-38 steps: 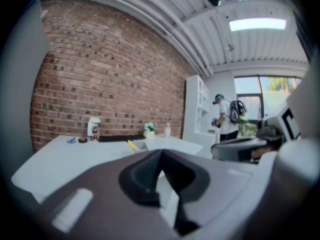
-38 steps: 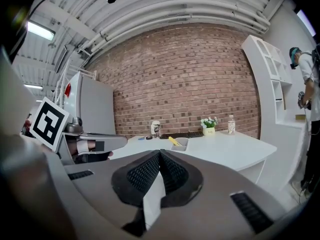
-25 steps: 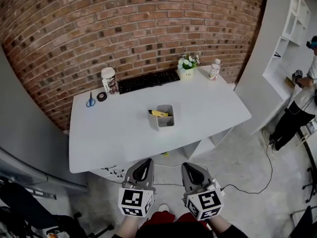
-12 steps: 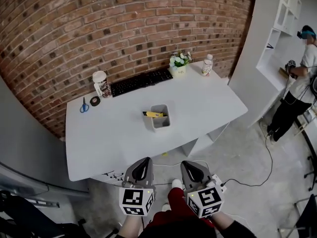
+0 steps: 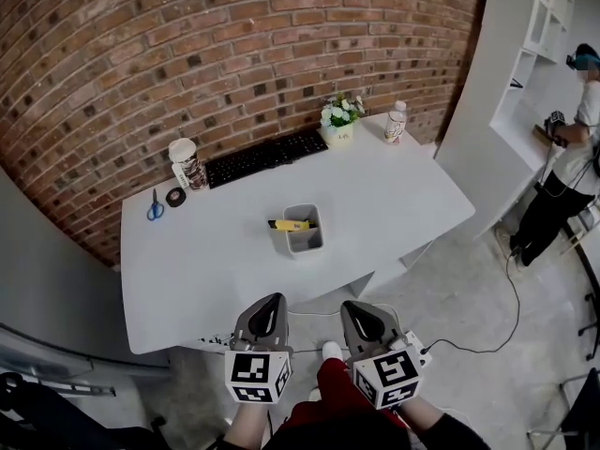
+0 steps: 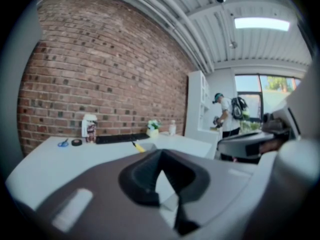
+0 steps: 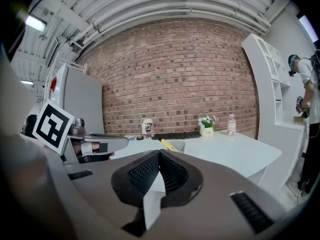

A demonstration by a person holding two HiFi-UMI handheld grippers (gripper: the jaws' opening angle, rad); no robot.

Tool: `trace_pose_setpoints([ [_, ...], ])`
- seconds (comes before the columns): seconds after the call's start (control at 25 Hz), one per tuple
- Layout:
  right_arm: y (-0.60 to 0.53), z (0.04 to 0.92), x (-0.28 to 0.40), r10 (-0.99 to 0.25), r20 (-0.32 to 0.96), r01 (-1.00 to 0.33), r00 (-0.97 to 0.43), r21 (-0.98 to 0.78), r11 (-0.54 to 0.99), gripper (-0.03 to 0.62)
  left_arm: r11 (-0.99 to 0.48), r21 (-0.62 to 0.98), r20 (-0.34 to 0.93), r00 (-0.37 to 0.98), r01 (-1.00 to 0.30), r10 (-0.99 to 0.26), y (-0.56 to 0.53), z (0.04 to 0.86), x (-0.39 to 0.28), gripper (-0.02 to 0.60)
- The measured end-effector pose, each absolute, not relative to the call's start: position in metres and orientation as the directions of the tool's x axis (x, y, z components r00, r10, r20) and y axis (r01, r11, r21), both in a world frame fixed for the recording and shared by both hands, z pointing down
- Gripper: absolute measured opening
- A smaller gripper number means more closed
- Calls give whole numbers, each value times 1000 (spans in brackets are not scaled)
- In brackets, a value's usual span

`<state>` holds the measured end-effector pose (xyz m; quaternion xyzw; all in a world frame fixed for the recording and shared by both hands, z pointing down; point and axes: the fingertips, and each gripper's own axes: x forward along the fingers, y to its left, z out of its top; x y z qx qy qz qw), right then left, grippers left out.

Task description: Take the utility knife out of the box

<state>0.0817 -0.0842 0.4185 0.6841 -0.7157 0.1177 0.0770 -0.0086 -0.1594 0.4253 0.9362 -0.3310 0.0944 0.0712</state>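
In the head view, we hold the left gripper (image 5: 271,300) and right gripper (image 5: 352,306) side by side, short of the white table (image 5: 187,261). The yellow utility knife (image 5: 289,225) rests in the grey box (image 5: 310,244) at mid-table, one end poking over the rim. In the left gripper view, our jaws are together with nothing between them. The right gripper view shows the same.

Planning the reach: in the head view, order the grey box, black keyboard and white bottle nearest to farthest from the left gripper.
1. Grey open box, table centre.
2. Black keyboard, back by the wall.
3. White plastic bottle, far right corner.
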Motion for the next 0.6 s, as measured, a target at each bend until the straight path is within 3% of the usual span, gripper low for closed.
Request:
trace_pose_setpoints([
  [0.6, -138, 430, 124, -952, 300, -995, -66, -93, 39, 8, -737, 90, 283, 727, -670, -626, -220, 444, 24, 20],
])
